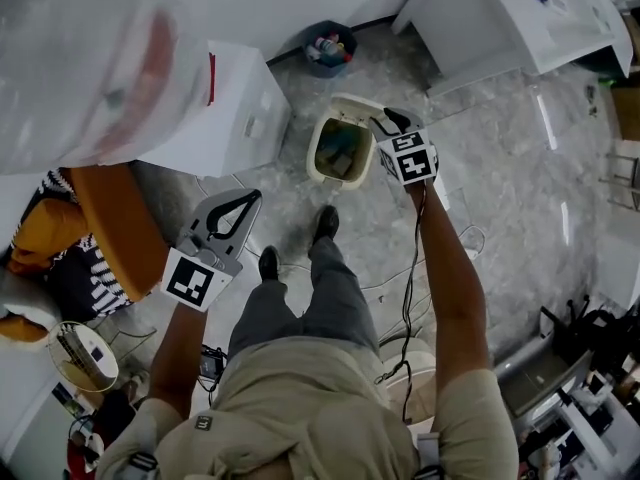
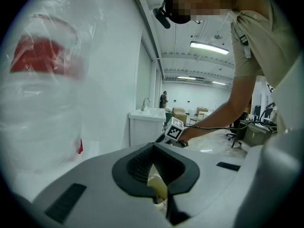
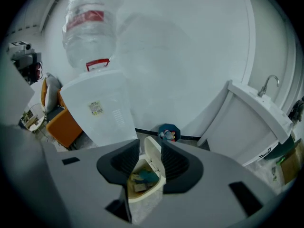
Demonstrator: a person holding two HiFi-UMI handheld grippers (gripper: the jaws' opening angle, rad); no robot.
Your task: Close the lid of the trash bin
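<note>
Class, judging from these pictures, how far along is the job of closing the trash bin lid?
Done: nothing yet. The trash bin is open and its lid stands upright. In hand: the right gripper has its open jaws either side of the lid, seemingly not pressing it. Still to do: tip the lid down shut.

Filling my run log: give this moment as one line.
trash bin: lid upright, open | right gripper: jaws open, lid between them in its view, no grip | left gripper: shut, empty
</note>
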